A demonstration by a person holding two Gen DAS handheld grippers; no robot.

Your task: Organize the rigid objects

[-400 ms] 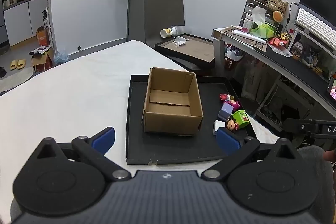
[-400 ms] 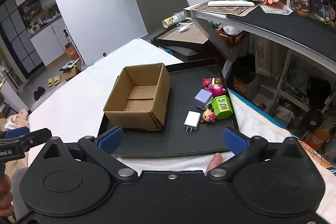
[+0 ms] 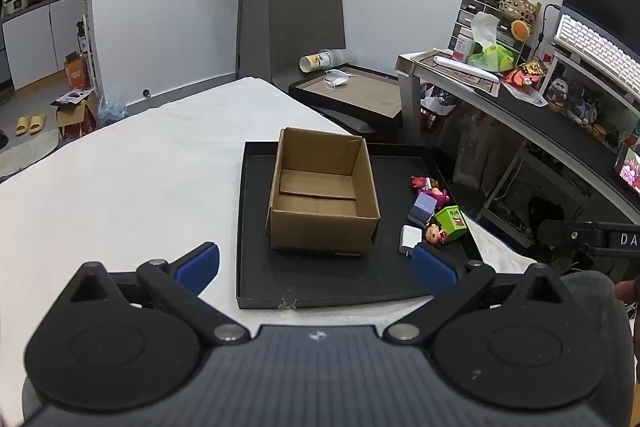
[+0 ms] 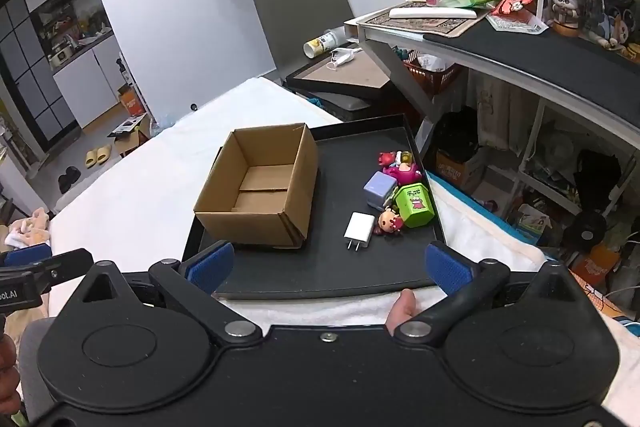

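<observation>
The black tray (image 4: 332,267) lay on the white worktop (image 3: 132,187), and the cardboard box (image 4: 256,223) on it was empty, so nothing was sorted yet. The toys all sat beside it: green cube (image 4: 414,205), purple block (image 4: 378,189), white charger (image 4: 359,227), little doll (image 4: 387,221). I held my left tool (image 3: 316,263) and right tool (image 4: 328,261) tilted down short of the tray, both spread wide, gripping nothing.

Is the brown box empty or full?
Empty. The cardboard box stands open-topped on the black tray, showing only its bare bottom flaps.
</observation>
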